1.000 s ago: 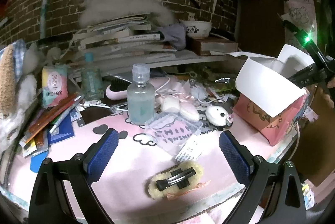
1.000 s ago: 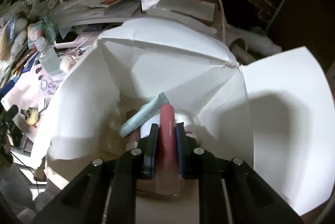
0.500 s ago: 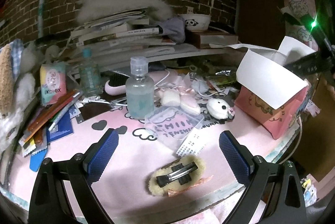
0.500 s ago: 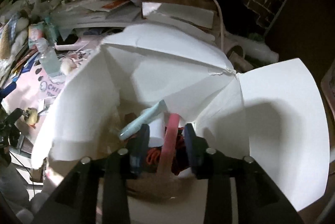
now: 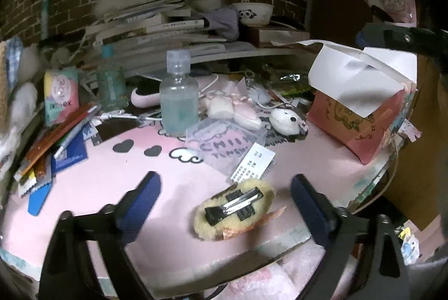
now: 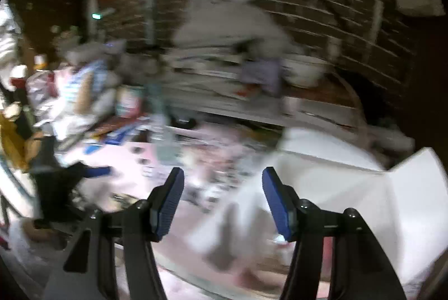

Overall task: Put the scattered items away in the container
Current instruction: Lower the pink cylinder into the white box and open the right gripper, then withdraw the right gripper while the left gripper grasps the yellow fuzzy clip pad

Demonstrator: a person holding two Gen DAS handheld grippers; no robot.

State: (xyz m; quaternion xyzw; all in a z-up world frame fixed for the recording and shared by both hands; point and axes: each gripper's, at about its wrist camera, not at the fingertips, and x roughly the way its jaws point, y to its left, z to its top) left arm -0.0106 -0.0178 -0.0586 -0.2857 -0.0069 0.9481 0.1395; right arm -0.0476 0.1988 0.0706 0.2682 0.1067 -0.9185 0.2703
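The pink box point(image 5: 361, 115), its white flaps point(image 5: 350, 81) standing open, sits at the right edge of the pink desk mat point(image 5: 117, 182). Near the mat's front edge lies a fuzzy yellow hair clip point(image 5: 235, 209), metal clasp up, with an orange scrap tucked under it. It lies between the blue pads of the left gripper point(image 5: 225, 199), whose jaws are closing but spread wide of the clip and not touching it; the gripper tilts down toward the mat from the front edge.

Behind the clip are a small printed card point(image 5: 253, 164) and a clear plastic case point(image 5: 224, 137), then a clear bottle point(image 5: 177, 98) upright toward the middle. A white panda-faced toy point(image 5: 287, 120) rests between the bottle and the box. Pens and packets point(image 5: 56, 137) crowd the left edge, and stacked books point(image 5: 156, 31) line the back.

The right gripper point(image 6: 222, 199) appears in a badly blurred view, jaws opening with nothing between them, angled across the mat with the box's flaps point(image 6: 350, 188) to its right.
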